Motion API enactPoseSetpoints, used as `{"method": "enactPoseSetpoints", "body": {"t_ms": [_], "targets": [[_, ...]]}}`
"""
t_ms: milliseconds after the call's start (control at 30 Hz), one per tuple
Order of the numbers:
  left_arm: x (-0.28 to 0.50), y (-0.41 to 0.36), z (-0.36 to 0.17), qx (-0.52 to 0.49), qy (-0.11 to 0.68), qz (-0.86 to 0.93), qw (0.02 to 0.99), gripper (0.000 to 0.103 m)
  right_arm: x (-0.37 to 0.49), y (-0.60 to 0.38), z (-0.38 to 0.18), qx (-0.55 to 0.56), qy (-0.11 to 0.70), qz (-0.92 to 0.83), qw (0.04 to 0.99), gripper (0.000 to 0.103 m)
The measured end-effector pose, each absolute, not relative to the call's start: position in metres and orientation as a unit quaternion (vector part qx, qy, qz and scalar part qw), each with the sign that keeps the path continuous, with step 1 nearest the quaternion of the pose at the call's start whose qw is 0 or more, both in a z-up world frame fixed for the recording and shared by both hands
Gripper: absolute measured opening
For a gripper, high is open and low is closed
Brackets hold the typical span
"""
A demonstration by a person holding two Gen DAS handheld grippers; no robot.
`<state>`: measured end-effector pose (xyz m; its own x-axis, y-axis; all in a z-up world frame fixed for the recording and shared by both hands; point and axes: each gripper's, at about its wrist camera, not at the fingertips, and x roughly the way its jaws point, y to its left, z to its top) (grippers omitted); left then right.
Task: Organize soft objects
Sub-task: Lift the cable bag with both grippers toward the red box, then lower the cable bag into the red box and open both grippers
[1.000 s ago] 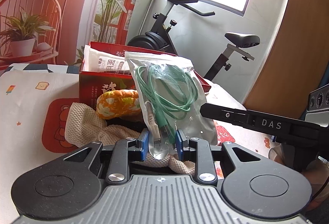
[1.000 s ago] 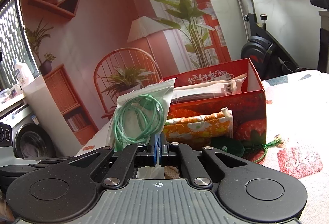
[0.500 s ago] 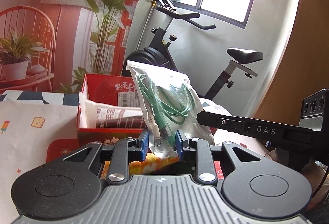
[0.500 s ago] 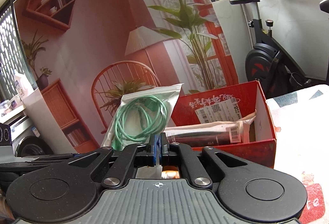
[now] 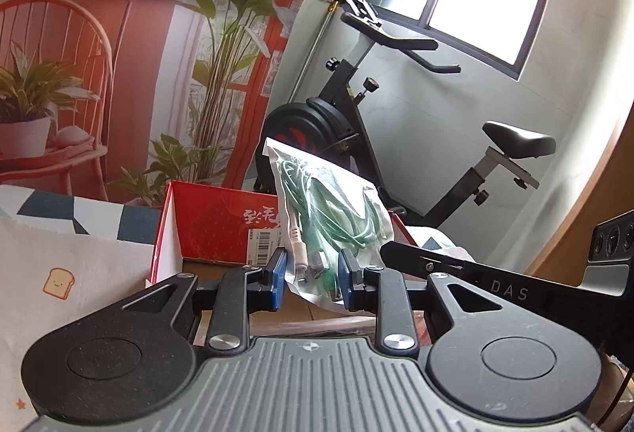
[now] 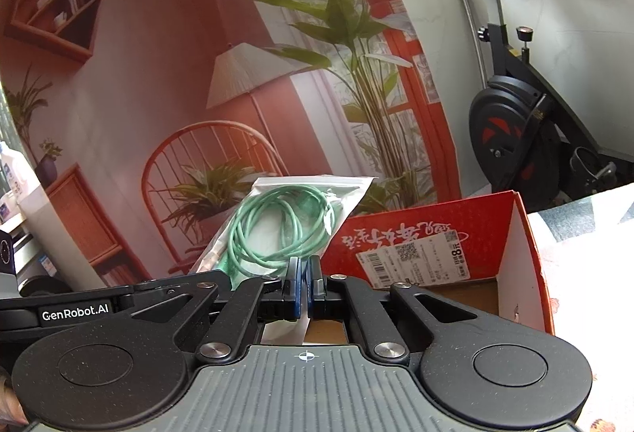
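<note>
Clear plastic zip bag [image 6: 305, 218] of coiled green cable hangs above open red cardboard box [image 6: 527, 254]; left gripper [image 5: 313, 279] and right gripper [image 6: 303, 287] both clamp its lower edge. Risk: uneven release, bag snags box rim, tips outside.

Glossy clear plastic bag [image 5: 333, 218]; matt red cardboard box [image 6: 527, 254].

the bag of cable [image 5: 329, 218] stood upright between the pads of the left hand-held gripper [image 5: 313, 279], in front of the open box [image 5: 214, 230] on the worktop [image 5: 59, 261]. the right hand-held gripper [image 6: 304, 289] pinched the bag's lower edge, with the exercise bike [image 6: 515, 139] behind the box.
</note>
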<state>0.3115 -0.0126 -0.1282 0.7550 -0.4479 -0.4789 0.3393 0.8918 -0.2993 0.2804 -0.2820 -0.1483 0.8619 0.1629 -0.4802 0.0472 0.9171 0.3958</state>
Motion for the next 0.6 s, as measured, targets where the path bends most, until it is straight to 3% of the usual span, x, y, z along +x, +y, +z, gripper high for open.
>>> {"method": "enactPoseSetpoints", "body": {"t_ms": [333,400,500,600], "targets": [[0.341,-0.024,-0.159,-0.084,0.346,-0.201,0.912,0.029,0.311,-0.303,-0.193,0.217,0.330,0.002,0.919,0.004],[0.341,-0.025,-0.160,-0.078,0.354,-0.204,0.909,0.029,0.311,-0.304,-0.200,0.221,0.342,-0.005,0.913,0.007],[0.339,-0.024,-0.157,-0.066,0.351,-0.196,0.913,0.038,0.305,-0.305,-0.206,0.226,0.348,-0.009,0.910,0.013],[0.335,-0.020,-0.152,-0.060,0.345,-0.197,0.916,0.045,0.295,-0.302,-0.201,0.218,0.330,-0.006,0.919,0.026]]}}
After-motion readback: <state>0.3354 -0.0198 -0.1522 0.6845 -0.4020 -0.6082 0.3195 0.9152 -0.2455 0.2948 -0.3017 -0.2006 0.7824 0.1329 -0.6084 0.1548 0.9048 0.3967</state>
